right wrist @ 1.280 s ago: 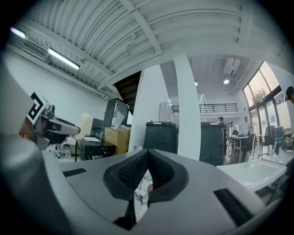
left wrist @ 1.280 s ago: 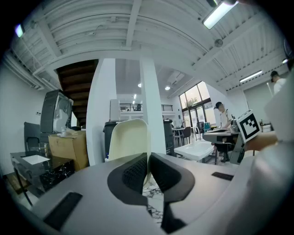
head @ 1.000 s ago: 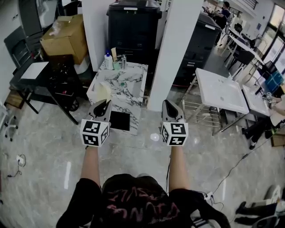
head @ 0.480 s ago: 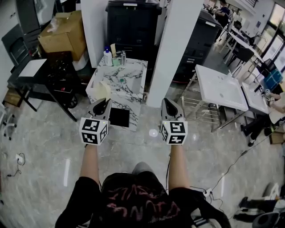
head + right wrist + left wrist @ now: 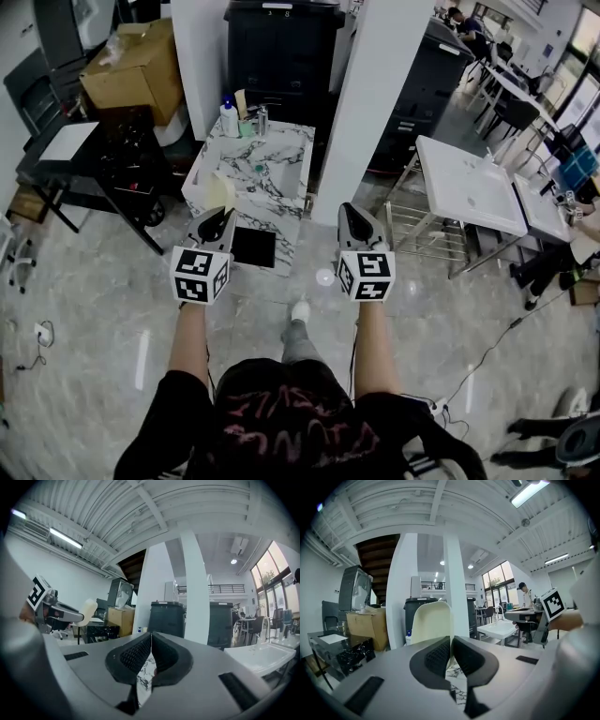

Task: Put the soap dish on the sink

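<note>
Glossy grey floor (image 5: 84,309), white pillar (image 5: 370,112), black cabinet (image 5: 281,56) behind — cardboard box (image 5: 131,70) at left.

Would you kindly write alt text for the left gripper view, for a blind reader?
The left gripper holds a cream soap dish upright between its shut jaws. Behind stand a white pillar, a black cabinet and a white basin.

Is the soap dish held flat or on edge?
On edge: the left gripper pinches the soap dish, which stands upright above its fingers.
</note>
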